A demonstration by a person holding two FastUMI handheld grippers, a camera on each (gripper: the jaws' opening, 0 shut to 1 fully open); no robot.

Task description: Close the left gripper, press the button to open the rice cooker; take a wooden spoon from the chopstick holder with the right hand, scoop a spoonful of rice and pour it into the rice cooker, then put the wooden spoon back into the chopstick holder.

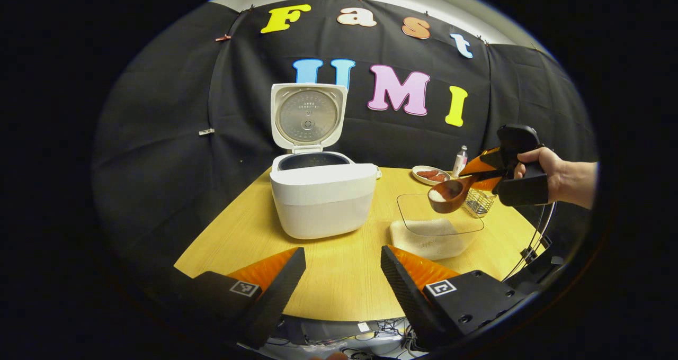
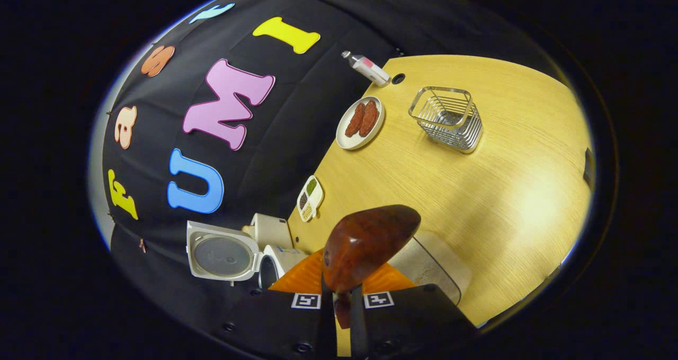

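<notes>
Handheld tongs, black bodies with orange panels.
Left tongs (image 1: 343, 275) and right tongs (image 2: 342, 309) carry square black-and-white tags, round screws; thin cables (image 1: 535, 238) trail near a bare hand (image 1: 537, 164).

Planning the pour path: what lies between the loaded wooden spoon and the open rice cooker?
Only bare tabletop, in the left gripper view, between brown wooden spoon and white rice cooker.

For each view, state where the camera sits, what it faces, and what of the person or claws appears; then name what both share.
Left gripper view: rides the open left claw, facing the open rice cooker; a hand holds the right claw.
Right gripper view: rides the right claw, tilted, shut on the wooden spoon, overlooking the table.
Shared: cooker, spoon, wire holder.
</notes>
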